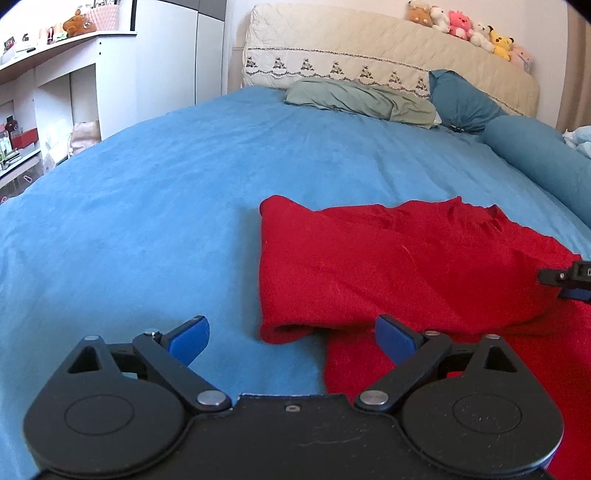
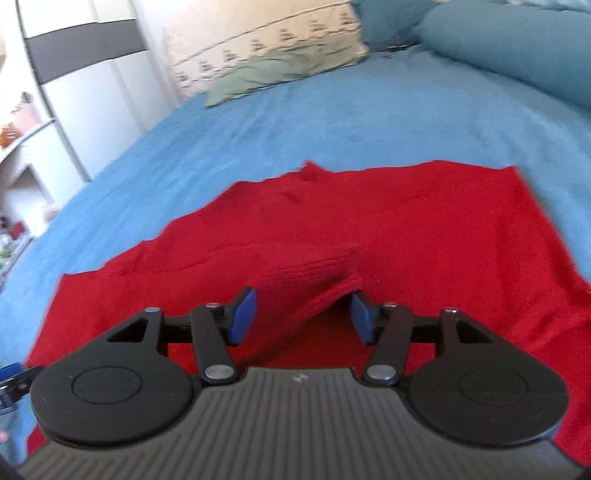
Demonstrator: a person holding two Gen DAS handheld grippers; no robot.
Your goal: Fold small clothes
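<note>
Your left gripper [image 1: 291, 341] is hovering with its fingers spread wide, gripping nothing, at the near left corner of the one red garment [image 1: 406, 266], which is lying on the blue bedsheet [image 1: 147, 184]. Only this view is showing the six plush toys [image 1: 469, 29] lined up beyond the garment on the headboard, and two teal pillows [image 1: 461, 99]. Your right gripper [image 2: 303, 317] is straddling a raised fold of the garment [image 2: 332, 229], its fingers apart on either side and not clamping; that lifted ridge is showing only here.

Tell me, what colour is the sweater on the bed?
Red. The sweater shows best in the left wrist view.
</note>
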